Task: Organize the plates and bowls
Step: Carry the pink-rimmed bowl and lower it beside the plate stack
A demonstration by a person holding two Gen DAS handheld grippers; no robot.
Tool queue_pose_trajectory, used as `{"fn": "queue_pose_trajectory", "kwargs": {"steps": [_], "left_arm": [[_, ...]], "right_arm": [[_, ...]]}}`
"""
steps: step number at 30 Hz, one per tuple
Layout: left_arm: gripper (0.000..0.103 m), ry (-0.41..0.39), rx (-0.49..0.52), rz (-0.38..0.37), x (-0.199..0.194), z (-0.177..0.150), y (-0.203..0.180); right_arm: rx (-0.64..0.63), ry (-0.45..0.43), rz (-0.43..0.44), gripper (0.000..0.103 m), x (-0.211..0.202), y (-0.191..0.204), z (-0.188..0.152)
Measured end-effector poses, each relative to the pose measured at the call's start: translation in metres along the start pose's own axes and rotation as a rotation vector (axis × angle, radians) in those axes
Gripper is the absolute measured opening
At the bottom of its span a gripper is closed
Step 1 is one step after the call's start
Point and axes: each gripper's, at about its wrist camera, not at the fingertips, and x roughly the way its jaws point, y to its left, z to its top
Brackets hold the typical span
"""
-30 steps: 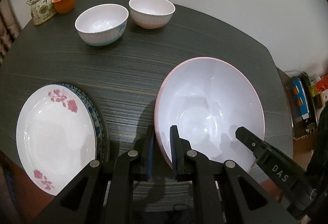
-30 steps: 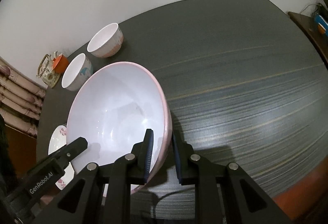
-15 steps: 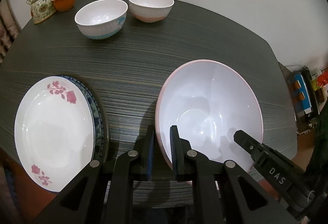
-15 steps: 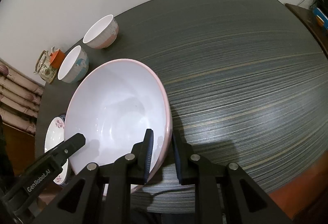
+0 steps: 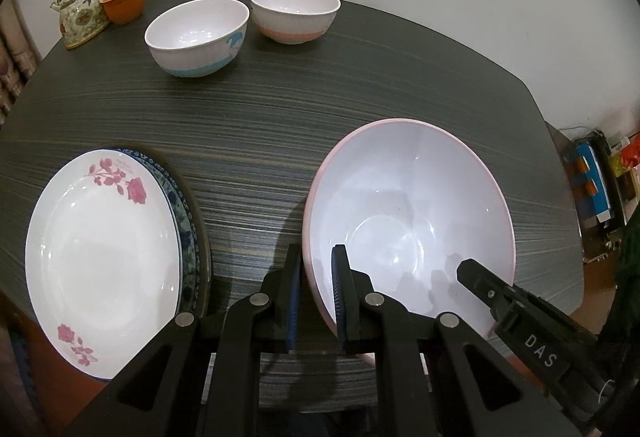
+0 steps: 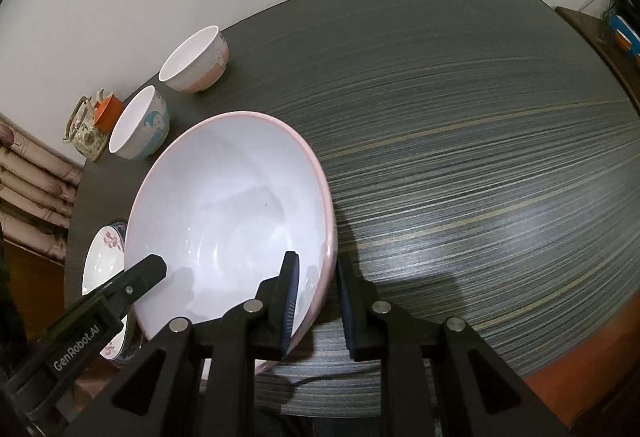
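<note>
1. Far left, table [image 5: 360,125] back corner: a floral teapot [image 5: 82,11] and an orange cup [image 5: 124,1] were seen touching, against the wall.
2. Front left: a white rose-print plate [image 5: 100,261] was stacked on a blue-patterned plate [image 5: 186,221], only the right edge of the lower one showing. The stack overhung the near table edge.
3. Back centre: a blue-banded small bowl [image 5: 198,37] was set just beside a pink-banded small bowl [image 5: 294,13], both upright, well apart from the plates. Contact between the two could not be told.
4. Centre right: a large pink-rimmed bowl [image 5: 408,221] was found tilted, held at two rim points. Whether its base touched the table could not be told.
5. Left gripper [image 5: 316,293]: clamped on the bowl's left rim, one pad outside the wall, one inside.
6. Right gripper [image 6: 316,301]: clamped on the bowl's opposite rim, left pad inside, right pad outside. In the left wrist view it [image 5: 472,271] was seen reaching in from lower right over the bowl's interior.
7. Right of the bowl: bare striped tabletop was seen up to the far edge.
8. Far right, off the table: a side shelf [image 5: 596,181] with blue and orange items was visible; detail too small to read.
</note>
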Motion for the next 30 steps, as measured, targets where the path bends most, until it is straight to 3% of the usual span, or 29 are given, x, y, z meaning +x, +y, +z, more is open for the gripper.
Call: {"fn": "queue_pose_trajectory", "kwargs": {"steps": [16,19,24,30], "left_arm": [[0.012,0.012,-0.022,-0.022,0.002,0.000,0.003],[0.014,0.009,-0.032,-0.023,0.002,0.000,0.005],[0.022,0.002,-0.046,-0.019,-0.001,0.001,0.010],[0.026,-0.008,-0.049,-0.017,-0.008,0.000,0.016]], "right_arm": [[0.010,0.001,-0.003,0.023,-0.004,0.000,-0.002],[0.009,-0.005,-0.007,0.023,-0.007,0.001,0.000],[0.008,-0.017,-0.010,0.034,-0.010,0.003,0.002],[0.008,-0.053,-0.029,0.035,-0.021,0.002,0.006]]}}
